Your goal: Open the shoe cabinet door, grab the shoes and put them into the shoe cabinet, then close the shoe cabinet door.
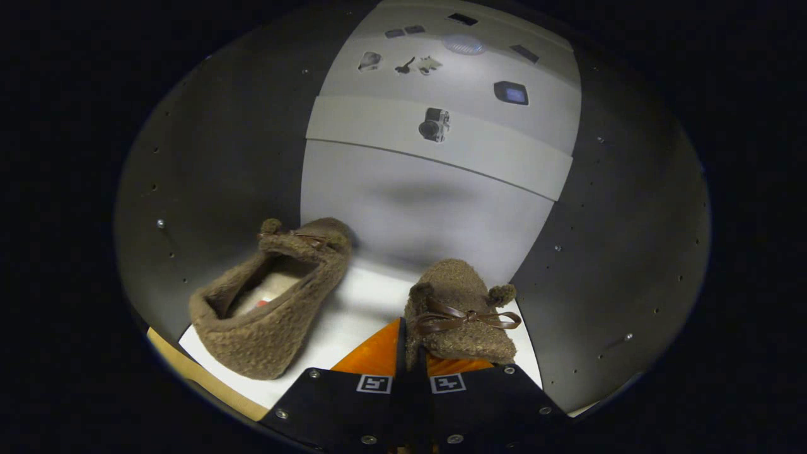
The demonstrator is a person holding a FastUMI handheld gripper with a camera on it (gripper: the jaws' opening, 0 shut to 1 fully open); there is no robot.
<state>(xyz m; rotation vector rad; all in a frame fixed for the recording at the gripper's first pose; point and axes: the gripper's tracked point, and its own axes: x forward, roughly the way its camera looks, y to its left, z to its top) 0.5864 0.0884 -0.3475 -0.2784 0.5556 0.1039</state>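
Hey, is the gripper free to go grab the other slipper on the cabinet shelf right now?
Probably not yet: the gripper looks shut on the slipper with the bow. The other slipper sits unobstructed beside it.

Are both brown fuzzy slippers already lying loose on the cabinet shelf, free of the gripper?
No: one slipper lies loose on the white shelf, but the gripper has its fingers pinched on the other slipper.

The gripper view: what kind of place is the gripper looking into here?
Probably the inside of a shoe cabinet: a white shelf between dark side walls, with one slipper lying on it. The gripper has its jaws shut on a second slipper just above the shelf.
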